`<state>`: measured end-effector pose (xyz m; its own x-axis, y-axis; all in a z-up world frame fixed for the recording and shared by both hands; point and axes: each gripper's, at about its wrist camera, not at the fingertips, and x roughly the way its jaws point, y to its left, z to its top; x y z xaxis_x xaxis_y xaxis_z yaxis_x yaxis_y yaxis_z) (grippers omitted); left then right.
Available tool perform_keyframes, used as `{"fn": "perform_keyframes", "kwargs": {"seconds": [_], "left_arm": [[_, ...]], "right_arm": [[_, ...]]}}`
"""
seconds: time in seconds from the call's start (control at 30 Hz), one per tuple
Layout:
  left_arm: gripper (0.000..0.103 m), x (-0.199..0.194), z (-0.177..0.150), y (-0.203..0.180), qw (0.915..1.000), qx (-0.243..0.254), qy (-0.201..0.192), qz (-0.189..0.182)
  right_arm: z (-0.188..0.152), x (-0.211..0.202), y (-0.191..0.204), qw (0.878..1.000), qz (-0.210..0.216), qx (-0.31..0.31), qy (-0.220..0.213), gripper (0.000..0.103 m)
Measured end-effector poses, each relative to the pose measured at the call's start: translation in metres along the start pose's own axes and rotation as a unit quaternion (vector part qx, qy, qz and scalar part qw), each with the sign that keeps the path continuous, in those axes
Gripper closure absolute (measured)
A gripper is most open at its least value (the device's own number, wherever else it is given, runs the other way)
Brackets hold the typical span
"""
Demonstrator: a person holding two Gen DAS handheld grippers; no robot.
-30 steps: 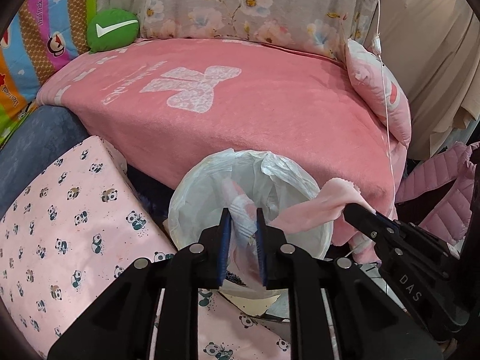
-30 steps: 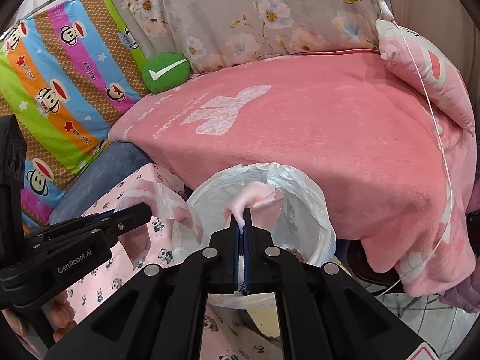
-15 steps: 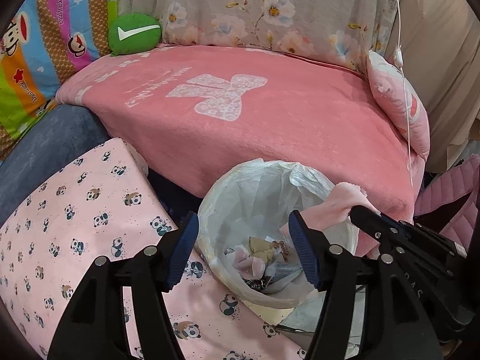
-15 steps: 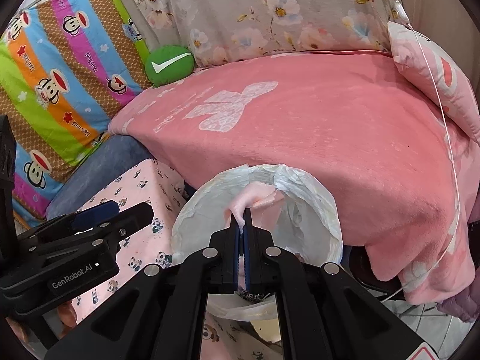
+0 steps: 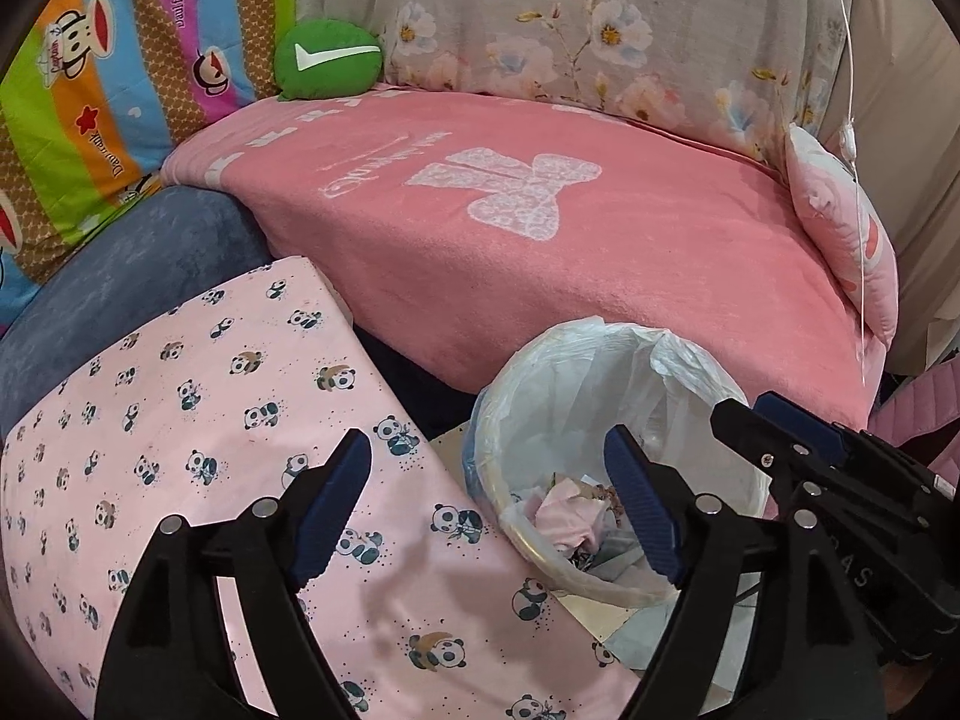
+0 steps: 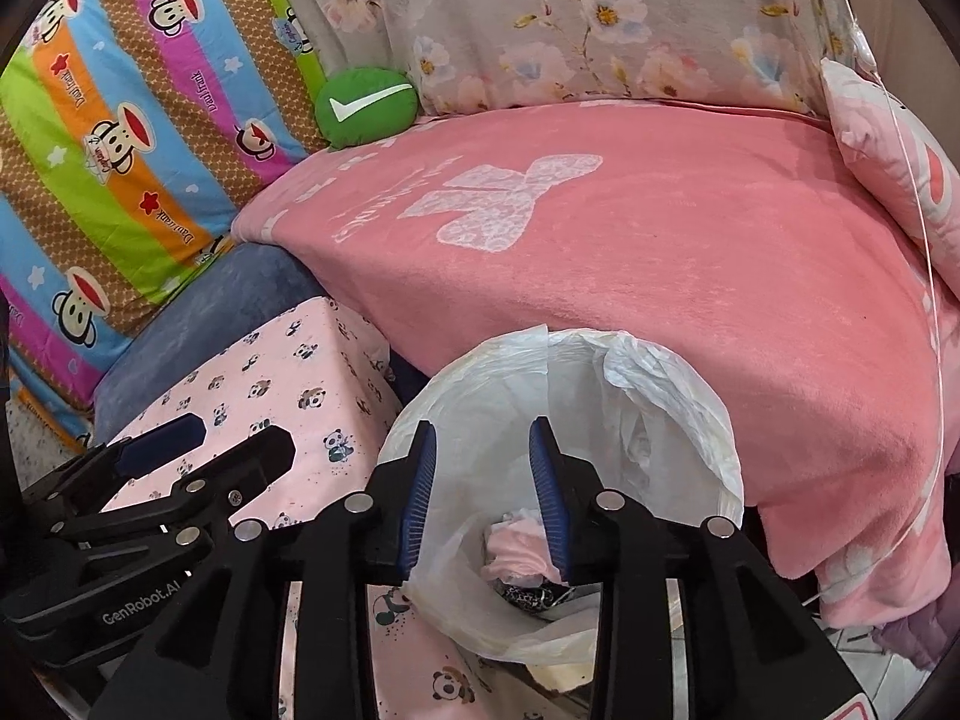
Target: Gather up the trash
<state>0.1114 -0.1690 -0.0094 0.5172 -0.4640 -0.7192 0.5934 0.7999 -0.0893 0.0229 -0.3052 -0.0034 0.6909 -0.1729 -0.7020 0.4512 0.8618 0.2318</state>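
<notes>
"GenRobot.AI" on left gripper (image 6: 240, 450); jaws just opened wide, empty. Right gripper (image 6: 483, 474) just parted, empty, over lined bin (image 6: 678, 396). Striped quilt (image 6: 120, 120) reads, probably, "Paul Frank".

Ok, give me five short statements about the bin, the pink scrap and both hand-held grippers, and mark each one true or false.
1. The bin is lined with a white plastic bag. True.
2. The right hand-held gripper is clamped on the pink scrap. False: its jaws have just been opening, and the scrap lies loose down in the bin.
3. The left hand-held gripper is open with nothing between its fingers. True; its jaws have just been opening.
4. The bin stands on top of the pink blanket. False: it stands below the blanket's front edge, beside the panda-print cushion.
5. A green cushion with a white tick lies inside the bin. False: it sits at the back of the blanket.
</notes>
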Motion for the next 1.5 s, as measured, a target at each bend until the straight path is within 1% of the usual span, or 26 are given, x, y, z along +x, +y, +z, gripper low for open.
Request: {"fn": "perform_keyframes", "kwargs": {"seconds": [0.13, 0.2, 0.3, 0.33, 0.37, 0.43, 0.5, 0.6, 0.77, 0.8, 0.93, 0.97, 1.0, 1.17, 1.27, 1.5], "left_arm": [[0.025, -0.006, -0.005, 0.009, 0.9999, -0.015, -0.001, 0.004], [0.024, -0.01, -0.009, 0.014, 0.9998, -0.019, -0.004, 0.009], [0.014, -0.016, -0.016, 0.02, 0.9992, -0.022, -0.011, 0.033], [0.014, -0.018, -0.018, 0.022, 0.9989, -0.024, -0.013, 0.038], [0.014, -0.02, -0.02, 0.024, 0.9987, -0.027, -0.013, 0.042], [0.014, -0.022, -0.025, 0.03, 0.9982, -0.035, -0.01, 0.047], [0.014, -0.027, -0.031, 0.035, 0.9975, -0.042, -0.009, 0.056], [0.012, -0.032, -0.038, 0.039, 0.9964, -0.045, -0.009, 0.071], [0.012, -0.039, -0.049, 0.041, 0.9951, -0.044, -0.006, 0.088], [0.012, -0.04, -0.051, 0.04, 0.9949, -0.044, -0.005, 0.091], [0.011, -0.043, -0.059, 0.04, 0.9946, -0.041, -0.001, 0.096], [0.011, -0.043, -0.062, 0.039, 0.9945, -0.04, 0.0, 0.096], [0.011, -0.043, -0.063, 0.039, 0.9945, -0.04, 0.001, 0.097], [0.011, -0.041, -0.072, 0.039, 0.9939, -0.038, 0.011, 0.103], [0.011, -0.041, -0.076, 0.038, 0.9939, -0.04, 0.015, 0.102], [0.011, -0.04, -0.08, 0.033, 0.9941, -0.034, 0.024, 0.1]], "right_arm": [[-0.001, -0.003, 0.009, 1.0, -0.004, -0.006, 0.004, 0.064], [-0.002, -0.006, 0.013, 1.0, -0.006, -0.009, 0.005, 0.06], [-0.004, -0.01, 0.016, 1.0, -0.01, -0.017, 0.003, 0.05], [-0.007, -0.013, 0.017, 1.0, -0.015, -0.019, 0.006, 0.048], [-0.008, -0.014, 0.018, 1.0, -0.016, -0.019, 0.007, 0.047], [-0.013, -0.018, 0.02, 1.0, -0.014, -0.014, 0.013, 0.041], [-0.015, -0.021, 0.018, 1.0, -0.016, -0.014, 0.016, 0.039], [-0.022, -0.028, 0.02, 0.999, -0.029, -0.019, 0.019, 0.034], [-0.035, -0.036, 0.023, 0.999, -0.032, -0.027, 0.025, 0.021], [-0.037, -0.037, 0.022, 0.999, -0.03, -0.027, 0.025, 0.017], [-0.044, -0.038, 0.018, 0.998, -0.025, -0.033, 0.039, 0.015], [-0.048, -0.038, 0.018, 0.998, -0.019, -0.039, 0.043, 0.014], [-0.048, -0.038, 0.018, 0.998, -0.02, -0.039, 0.044, 0.01], [-0.059, -0.044, 0.016, 0.998, -0.036, -0.034, 0.038, 0.01], [-0.065, -0.045, 0.016, 0.998, -0.03, -0.031, 0.041, 0.01], [-0.068, -0.047, 0.018, 0.998, -0.045, -0.033, 0.043, 0.01]]}}
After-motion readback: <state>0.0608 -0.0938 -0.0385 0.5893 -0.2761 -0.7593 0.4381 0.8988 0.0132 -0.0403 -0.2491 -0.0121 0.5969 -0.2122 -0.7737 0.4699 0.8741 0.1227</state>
